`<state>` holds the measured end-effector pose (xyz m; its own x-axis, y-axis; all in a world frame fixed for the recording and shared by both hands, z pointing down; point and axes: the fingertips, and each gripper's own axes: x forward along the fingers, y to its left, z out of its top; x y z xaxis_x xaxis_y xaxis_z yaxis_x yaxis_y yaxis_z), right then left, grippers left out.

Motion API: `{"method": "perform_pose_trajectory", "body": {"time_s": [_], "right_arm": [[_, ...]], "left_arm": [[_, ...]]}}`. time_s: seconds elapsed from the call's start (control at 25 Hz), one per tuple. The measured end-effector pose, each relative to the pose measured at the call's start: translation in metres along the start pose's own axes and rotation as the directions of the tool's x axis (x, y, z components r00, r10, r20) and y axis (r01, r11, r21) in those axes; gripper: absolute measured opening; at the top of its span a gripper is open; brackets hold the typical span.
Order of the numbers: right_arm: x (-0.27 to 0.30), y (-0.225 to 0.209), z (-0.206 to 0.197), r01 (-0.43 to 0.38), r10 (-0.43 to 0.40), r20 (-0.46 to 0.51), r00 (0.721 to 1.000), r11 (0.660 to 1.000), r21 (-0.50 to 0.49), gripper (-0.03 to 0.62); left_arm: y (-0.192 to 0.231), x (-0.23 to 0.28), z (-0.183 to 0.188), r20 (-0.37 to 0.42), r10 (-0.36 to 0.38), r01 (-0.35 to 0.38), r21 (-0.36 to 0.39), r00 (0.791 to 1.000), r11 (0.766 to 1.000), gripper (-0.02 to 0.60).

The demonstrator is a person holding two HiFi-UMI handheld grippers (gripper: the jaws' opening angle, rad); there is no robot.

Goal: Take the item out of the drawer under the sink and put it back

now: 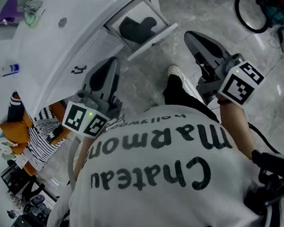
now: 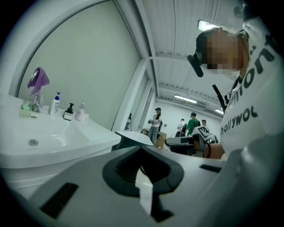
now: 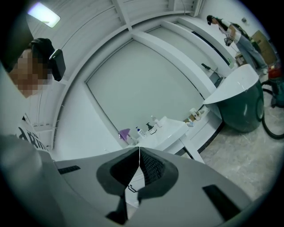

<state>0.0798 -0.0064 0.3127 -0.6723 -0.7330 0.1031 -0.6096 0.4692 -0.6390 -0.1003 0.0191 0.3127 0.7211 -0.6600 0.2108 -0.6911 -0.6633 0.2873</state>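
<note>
The white drawer (image 1: 151, 40) under the sink (image 1: 65, 24) stands pulled open, and a dark item (image 1: 137, 28) lies inside it. My left gripper (image 1: 110, 63) is held below the drawer, beside the cabinet front, jaws shut and empty. My right gripper (image 1: 189, 37) hovers just right of the drawer's front panel, also shut with nothing in it. In the left gripper view the left gripper (image 2: 142, 149) is closed and points past the sink basin (image 2: 49, 142). In the right gripper view the right gripper (image 3: 139, 150) is closed and aimed at the sink counter (image 3: 171, 131).
Soap bottles (image 2: 56, 104) and a purple cloth (image 2: 38, 80) stand at the sink's back. A pile of clothes (image 1: 34, 129) lies on the floor at the left. Cables and a wheel (image 1: 253, 16) sit at the far right. Several people (image 2: 156, 124) stand in the background.
</note>
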Motion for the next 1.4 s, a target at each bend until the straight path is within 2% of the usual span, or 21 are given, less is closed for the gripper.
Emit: {"method": "perform_pose_trajectory", "body": {"time_s": [0.16, 0.24, 0.32, 0.6, 0.76, 0.88, 1.08, 1.16, 1.32, 1.4], "right_arm": [[0.018, -0.026, 0.01, -0.028, 0.029, -0.034, 0.999, 0.999, 0.029, 0.012], [0.024, -0.049, 0.015, -0.028, 0.03, -0.051, 0.998, 0.999, 0.045, 0.012], [0.029, -0.073, 0.021, -0.02, 0.024, -0.069, 0.997, 0.998, 0.064, 0.012], [0.034, -0.108, 0.012, -0.01, 0.025, -0.112, 0.993, 0.991, 0.132, 0.012], [0.037, -0.122, 0.0, 0.004, 0.019, -0.133, 0.991, 0.985, 0.17, 0.012], [0.035, -0.133, -0.005, 0.025, 0.002, -0.138, 0.99, 0.98, 0.196, 0.012], [0.03, -0.155, -0.01, 0.072, -0.044, -0.13, 0.99, 0.974, 0.215, 0.012], [0.028, -0.166, -0.012, 0.096, -0.069, -0.123, 0.99, 0.97, 0.225, 0.012], [0.024, -0.182, -0.021, 0.14, -0.111, -0.128, 0.985, 0.961, 0.24, 0.012], [0.021, -0.192, -0.027, 0.168, -0.137, -0.139, 0.981, 0.954, 0.246, 0.012]], "left_arm": [[0.01, 0.027, -0.01, -0.036, 0.029, -0.03, -0.01, 0.999, 1.0, 0.009], [0.022, 0.049, -0.026, -0.077, 0.038, -0.036, 0.029, 0.996, 0.999, 0.009], [0.039, 0.073, -0.053, -0.145, 0.056, -0.045, 0.077, 0.988, 0.996, 0.009], [0.079, 0.1, -0.099, -0.254, 0.174, -0.169, 0.043, 0.951, 0.985, 0.011], [0.099, 0.11, -0.13, -0.339, 0.232, -0.222, 0.066, 0.912, 0.973, 0.012], [0.109, 0.119, -0.157, -0.423, 0.241, -0.222, 0.093, 0.874, 0.971, 0.086], [0.128, 0.135, -0.186, -0.497, 0.269, -0.239, 0.124, 0.825, 0.963, 0.123], [0.139, 0.142, -0.197, -0.523, 0.293, -0.247, 0.159, 0.8, 0.956, 0.143], [0.167, 0.155, -0.215, -0.566, 0.366, -0.25, 0.274, 0.739, 0.929, 0.143], [0.18, 0.164, -0.223, -0.584, 0.385, -0.245, 0.306, 0.715, 0.92, 0.147]]}}
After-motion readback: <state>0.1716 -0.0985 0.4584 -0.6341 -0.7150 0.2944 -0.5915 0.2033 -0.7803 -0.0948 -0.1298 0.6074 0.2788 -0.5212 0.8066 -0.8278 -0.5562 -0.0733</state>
